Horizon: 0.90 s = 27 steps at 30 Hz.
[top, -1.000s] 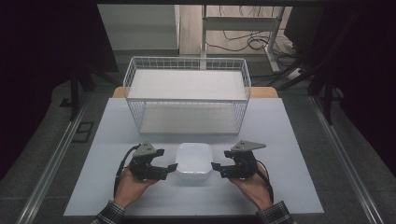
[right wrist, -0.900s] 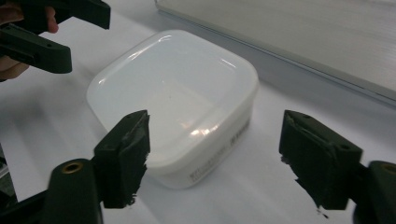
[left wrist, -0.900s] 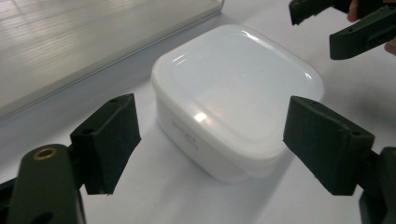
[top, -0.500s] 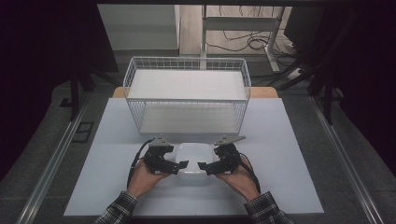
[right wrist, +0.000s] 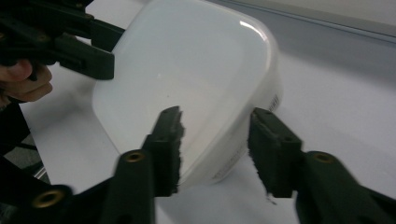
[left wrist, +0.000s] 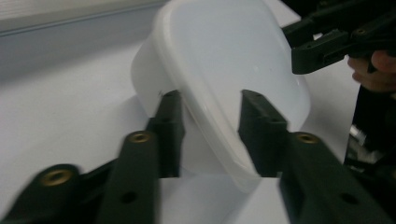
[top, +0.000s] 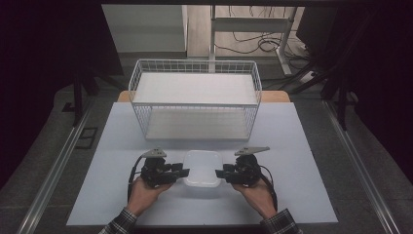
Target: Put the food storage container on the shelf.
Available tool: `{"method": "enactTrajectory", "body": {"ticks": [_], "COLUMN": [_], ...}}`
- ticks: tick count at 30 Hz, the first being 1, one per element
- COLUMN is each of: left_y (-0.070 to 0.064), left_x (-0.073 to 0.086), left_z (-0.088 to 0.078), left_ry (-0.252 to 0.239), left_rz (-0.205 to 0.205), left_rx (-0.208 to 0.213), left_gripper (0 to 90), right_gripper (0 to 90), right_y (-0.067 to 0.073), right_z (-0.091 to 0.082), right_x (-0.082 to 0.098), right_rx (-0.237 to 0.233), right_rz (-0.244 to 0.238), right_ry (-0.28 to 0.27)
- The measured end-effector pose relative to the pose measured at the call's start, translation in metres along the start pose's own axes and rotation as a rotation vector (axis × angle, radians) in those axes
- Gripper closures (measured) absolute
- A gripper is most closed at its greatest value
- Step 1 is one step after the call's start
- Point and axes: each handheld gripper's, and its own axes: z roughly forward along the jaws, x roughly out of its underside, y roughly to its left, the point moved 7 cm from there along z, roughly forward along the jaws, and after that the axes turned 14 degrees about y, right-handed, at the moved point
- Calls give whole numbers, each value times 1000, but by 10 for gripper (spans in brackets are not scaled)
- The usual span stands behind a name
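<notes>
Left tool [top: 181,171] sits at the left end of the white plastic container [top: 202,168], near the front edge of the counter [top: 302,141], with its jaws reaching rightward over that end. In the left gripper view its jaws have just been closing and now straddle the container's rim, one pad [left wrist: 170,123] low against the side wall, the other [left wrist: 259,126] over the lidded top; I judge them to be gripping it, though whether the pressure is firm is hard to tell.

The container lies midway between the two tools, its longer side running front to back, so each tool meets a long side. It rests on the counter just in front of the white wire basket [top: 195,100], which stands toward the back edge.

Right tool [top: 220,173] mirrors the left, pointing leftward at the container's right end. In the right gripper view its jaws have likewise just been closing; one pad [right wrist: 168,140] lies on the lid, the other [right wrist: 273,149] stands beside the wall with a sliver of gap, so contact there is uncertain.

Both hands are equally near, so a lift probably needs both moving together toward the basket behind.
</notes>
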Motion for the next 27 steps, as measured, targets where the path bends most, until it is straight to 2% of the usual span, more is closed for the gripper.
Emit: {"method": "enactTrajectory", "body": {"ticks": [4, 5, 6, 7, 10, 18, 27], "left_y": [-1, -2, -4, -4, -4, -4, 2], "left_x": [0, 0, 0, -1, -1, -8, -21], "left_z": [-5, -5, -4, -3, -3, -13, -18], "left_ry": [-41, -46, -41, -45, -55, -82, -89], "left_rz": [-28, -7, -3, -16, -16, -6, 0], "left_rx": [-12, -23, -44, -32, -29, -43, -69], "left_gripper": [735, 791, 796, 796, 797, 798, 797], "right_gripper": [726, 777, 778, 778, 778, 778, 779], "right_y": [0, -1, -2, -3, -4, 1, -1], "right_z": [-7, -9, -10, -10, -11, -18, -19], "right_x": [1, 1, 1, 0, 0, -8, -22], "right_rx": [-4, 10, 22, 22, 25, 41, 50], "right_rz": [28, 31, 23, 29, 32, 13, 1], "right_ry": [-42, -61, -73, -77, -86, -145, -165]}}
